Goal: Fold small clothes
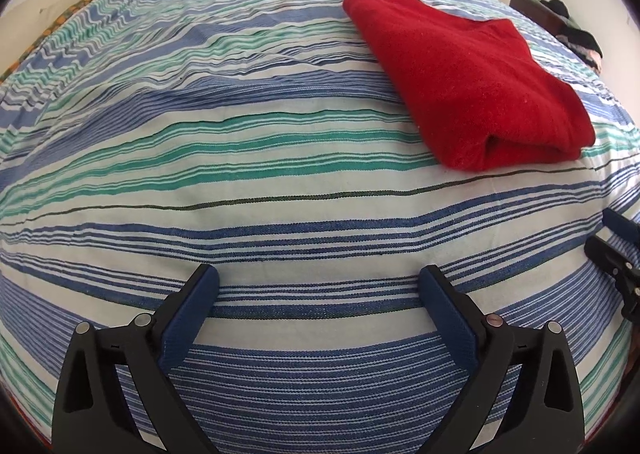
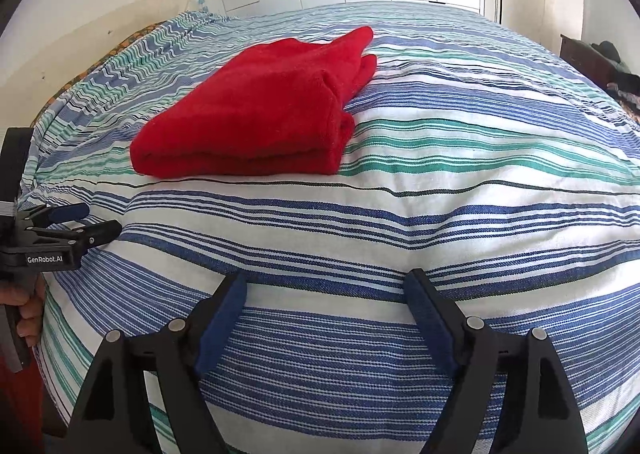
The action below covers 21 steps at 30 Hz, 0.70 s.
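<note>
Left wrist view, folded red cloth (image 1: 468, 81) on striped bedspread (image 1: 280, 189)

One folded red garment (image 1: 464, 81) on one striped bedspread (image 1: 280, 173) — two grippers, the left gripper (image 1: 318, 286) and the right gripper (image 2: 326, 290).

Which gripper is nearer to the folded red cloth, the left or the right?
Neither clearly. The left gripper sits back, with the red cloth ahead to its right; the right gripper has it ahead to its left. Both are apart from it, jaws open.
</note>
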{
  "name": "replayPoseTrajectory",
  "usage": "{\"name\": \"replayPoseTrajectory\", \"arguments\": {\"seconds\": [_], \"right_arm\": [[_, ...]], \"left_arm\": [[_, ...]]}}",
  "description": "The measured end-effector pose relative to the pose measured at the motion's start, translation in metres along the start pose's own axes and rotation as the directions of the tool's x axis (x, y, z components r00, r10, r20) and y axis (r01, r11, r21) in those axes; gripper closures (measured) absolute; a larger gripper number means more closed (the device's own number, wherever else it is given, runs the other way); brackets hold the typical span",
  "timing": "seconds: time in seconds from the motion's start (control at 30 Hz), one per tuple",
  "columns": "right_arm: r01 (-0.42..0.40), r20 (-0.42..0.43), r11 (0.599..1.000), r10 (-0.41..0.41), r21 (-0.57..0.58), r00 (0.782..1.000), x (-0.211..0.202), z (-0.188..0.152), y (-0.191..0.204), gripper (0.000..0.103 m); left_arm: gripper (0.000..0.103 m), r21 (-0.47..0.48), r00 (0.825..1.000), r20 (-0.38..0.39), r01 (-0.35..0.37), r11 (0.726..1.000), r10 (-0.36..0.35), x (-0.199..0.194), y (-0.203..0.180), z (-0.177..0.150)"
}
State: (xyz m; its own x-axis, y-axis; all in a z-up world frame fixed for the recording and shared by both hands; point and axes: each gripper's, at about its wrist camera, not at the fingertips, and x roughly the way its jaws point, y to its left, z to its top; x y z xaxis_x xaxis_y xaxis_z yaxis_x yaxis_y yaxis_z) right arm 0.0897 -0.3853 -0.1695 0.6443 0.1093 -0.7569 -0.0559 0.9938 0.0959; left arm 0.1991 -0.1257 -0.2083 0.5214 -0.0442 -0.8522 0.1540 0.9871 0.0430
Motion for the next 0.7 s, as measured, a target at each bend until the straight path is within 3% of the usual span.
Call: {"name": "replayPoseTrajectory", "arguments": {"seconds": [0.7], "right_arm": [[0.022, 0.011, 1.000, -0.022, -0.018, 1.000, 0.0039, 0.0012, 0.0018, 0.021]], "left_arm": [[0.001, 0.009, 1.000, -0.005, 0.006, 1.000, -0.006, 0.0095, -0.0035, -0.0028]]}}
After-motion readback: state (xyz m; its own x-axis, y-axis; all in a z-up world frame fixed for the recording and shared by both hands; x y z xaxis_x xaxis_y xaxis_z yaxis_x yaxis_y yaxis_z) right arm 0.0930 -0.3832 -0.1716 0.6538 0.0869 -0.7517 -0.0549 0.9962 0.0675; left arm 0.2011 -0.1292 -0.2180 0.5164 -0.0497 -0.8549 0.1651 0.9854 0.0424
